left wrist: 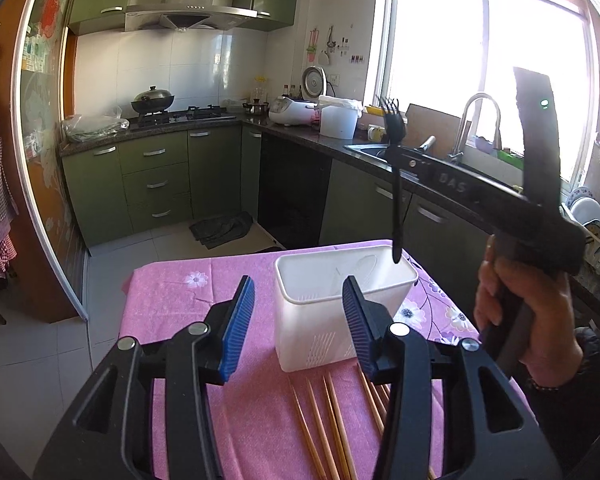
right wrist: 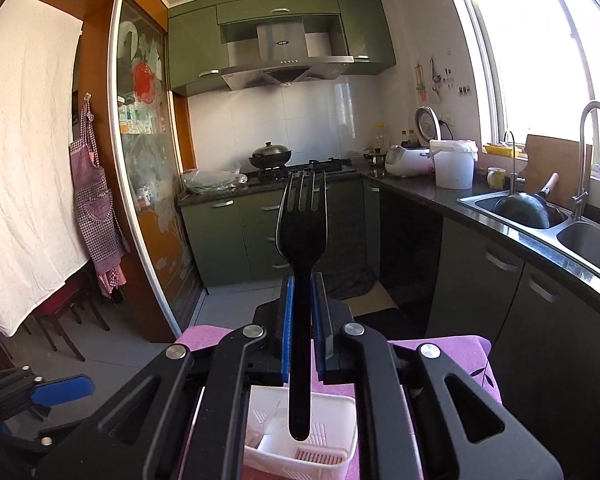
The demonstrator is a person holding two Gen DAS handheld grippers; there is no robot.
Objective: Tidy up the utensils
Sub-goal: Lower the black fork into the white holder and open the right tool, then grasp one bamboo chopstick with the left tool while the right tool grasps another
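While my right tongs (right wrist: pixel 300 312) are clamped on the black fork (right wrist: pixel 301 236) about mid-handle, tines up and handle tip hanging down, the job in hand looks to be dropping it into the white utensil basket (left wrist: pixel 340 304) on the pink-clothed worktop (left wrist: pixel 172 300). From the left view the handle tip hangs just above the basket's far rim, close to its right corner, so I judge I should first bring it a little nearer the middle of the opening before lowering. I want the fork kept upright as it goes down; a tilt would let the tip catch the rim or push the light basket over. Only when the tip is well inside would I let the pads part. Something pale already lies inside the basket; I cannot tell what it is, so I would aim for the free side. My left tongs (left wrist: pixel 298 324) stand apart and hold nothing, hovering just in front of the basket, well placed to steady its wall if it shifts. The wooden chopsticks (left wrist: pixel 328 424) lie on the cloth beneath them, not yet put away.
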